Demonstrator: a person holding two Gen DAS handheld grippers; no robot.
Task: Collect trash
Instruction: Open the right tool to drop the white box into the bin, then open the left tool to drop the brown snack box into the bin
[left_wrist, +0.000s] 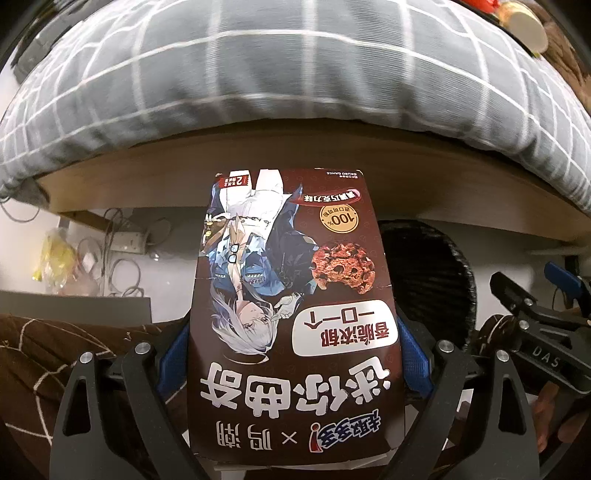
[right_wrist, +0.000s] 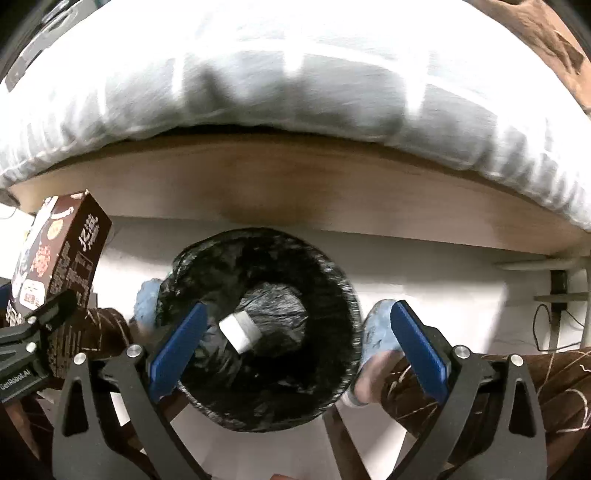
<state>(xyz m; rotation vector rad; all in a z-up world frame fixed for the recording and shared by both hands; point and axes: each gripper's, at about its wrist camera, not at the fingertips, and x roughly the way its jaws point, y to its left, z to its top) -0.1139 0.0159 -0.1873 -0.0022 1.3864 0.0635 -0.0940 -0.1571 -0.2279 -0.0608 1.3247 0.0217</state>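
My left gripper (left_wrist: 293, 354) is shut on a brown cookie box (left_wrist: 291, 314) with a cartoon figure, and its blue pads press both sides. In the right wrist view the same box (right_wrist: 62, 251) hangs at the left, beside the bin. A round bin lined with a black bag (right_wrist: 343, 280) stands on the floor by the bed, and in the left wrist view this bin (left_wrist: 436, 280) shows behind the box's right edge. My right gripper (right_wrist: 299, 310) is wide open above the bin's mouth with nothing between its fingers. A small white piece of trash (right_wrist: 240, 330) is inside the bag.
A bed with a grey checked quilt (left_wrist: 258, 74) and a wooden frame (left_wrist: 295, 155) overhangs the bin. A person's feet in blue slippers (right_wrist: 380, 332) flank the bin. A power strip with cables (left_wrist: 122, 243) and a yellow bag (left_wrist: 55, 258) lie at left. A paper cup (left_wrist: 524, 29) sits on the bed.
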